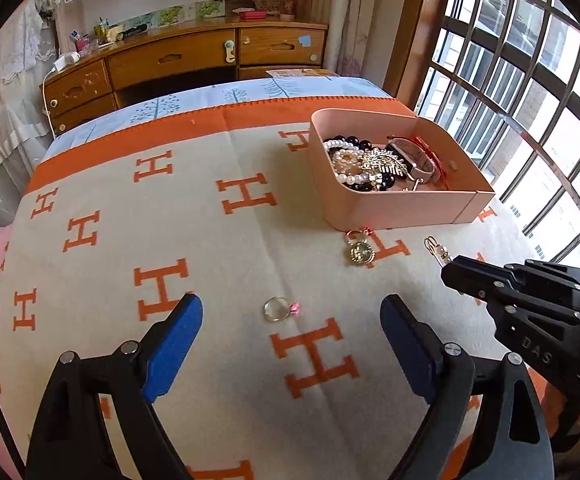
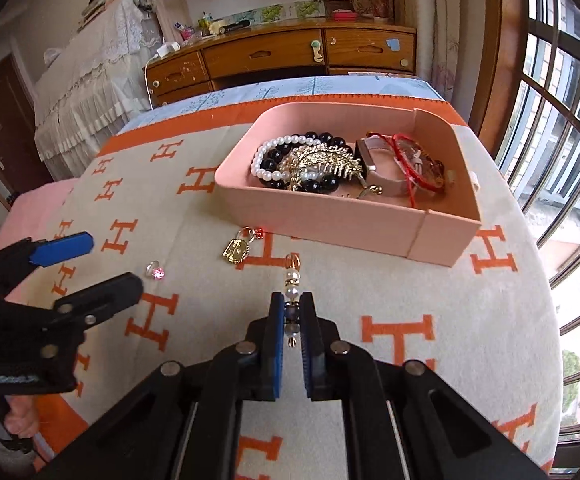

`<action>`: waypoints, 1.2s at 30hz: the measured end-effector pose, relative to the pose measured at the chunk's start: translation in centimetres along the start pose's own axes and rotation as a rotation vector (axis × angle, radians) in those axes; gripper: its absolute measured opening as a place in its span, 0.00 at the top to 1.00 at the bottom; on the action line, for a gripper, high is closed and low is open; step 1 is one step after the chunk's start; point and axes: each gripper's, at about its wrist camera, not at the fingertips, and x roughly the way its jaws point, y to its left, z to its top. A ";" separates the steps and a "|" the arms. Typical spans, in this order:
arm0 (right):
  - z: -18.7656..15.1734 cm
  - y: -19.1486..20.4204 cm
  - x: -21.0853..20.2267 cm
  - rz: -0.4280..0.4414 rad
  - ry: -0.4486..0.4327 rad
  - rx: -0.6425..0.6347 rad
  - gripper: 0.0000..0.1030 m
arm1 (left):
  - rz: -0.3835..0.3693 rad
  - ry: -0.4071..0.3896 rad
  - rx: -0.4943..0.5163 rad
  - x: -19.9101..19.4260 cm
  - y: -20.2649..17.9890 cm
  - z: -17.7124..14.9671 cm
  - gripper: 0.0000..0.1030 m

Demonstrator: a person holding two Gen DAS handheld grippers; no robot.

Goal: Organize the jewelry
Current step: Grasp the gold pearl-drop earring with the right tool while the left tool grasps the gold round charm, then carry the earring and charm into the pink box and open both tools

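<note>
Much of what lies in the pink box (image 2: 346, 216) is tangled, so we can pick out only a white pearl strand (image 2: 263, 160), black beads (image 2: 322, 184), a gold leaf-shaped piece (image 2: 326, 162), a pale watch band (image 2: 386, 178) and a red cord (image 2: 410, 160); its near wall hides whatever sits low behind it. Both our grippers are cut off at the lower frame edge, and of the hand holding the left one we see only a few fingers (image 2: 21, 420) at about 8 o'clock in the right wrist view.

Our right gripper (image 2: 293, 312) has its blue-padded fingers drawn nearly together, pinching a pearl-and-bead earring (image 2: 292, 280) at the lower beads, while its gold hook end pokes out toward 12 o'clock over the blanket (image 1: 229, 248). Whether the earring is lifted or still touching the cloth we cannot tell.

Our left gripper (image 1: 292, 320) stands spread wide, holding nothing, its fingers flanking a silver ring with a pink stone (image 1: 279, 309) that lies between them on the blanket without touching either pad.

Just beside the box's near wall, at 12 o'clock from the ring, lies a gold padlock charm (image 1: 360, 252); its small red attachment is too small to make out.
</note>
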 end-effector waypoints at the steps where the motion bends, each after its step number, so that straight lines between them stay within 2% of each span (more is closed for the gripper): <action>1: -0.1 -0.3 -0.4 0.012 -0.008 0.010 0.93 | -0.004 0.003 -0.001 0.4 -0.5 0.2 0.13; 9: -1.3 -3.3 -1.8 0.091 -0.040 0.085 0.93 | 0.046 0.037 -0.017 4.9 -3.9 1.8 0.14; 13: -1.6 -4.4 -1.8 0.116 -0.056 0.104 0.93 | 0.099 0.051 0.000 6.4 -5.2 1.8 0.22; 15: -1.7 -4.9 -1.7 0.132 -0.059 0.113 0.93 | 0.110 0.033 -0.003 6.3 -5.5 1.9 0.26; 21: -2.2 -5.7 -1.5 0.185 -0.063 0.126 0.93 | 0.111 0.012 0.009 6.1 -6.5 2.1 0.61; 23: -2.4 -6.0 -1.5 0.199 -0.063 0.132 0.93 | 0.119 0.003 0.013 5.8 -6.7 1.9 0.84; 26: -2.5 -6.3 -1.5 0.210 -0.062 0.136 0.93 | 0.121 -0.002 -0.013 5.6 -6.5 1.6 0.84; 31: -2.3 -6.1 -2.2 0.219 -0.087 0.116 0.93 | 0.076 0.008 -0.055 4.3 -6.2 0.7 0.84; 36: -1.5 -6.1 -3.5 0.223 -0.133 0.107 0.93 | 0.053 -0.040 -0.054 1.5 -6.1 0.7 0.84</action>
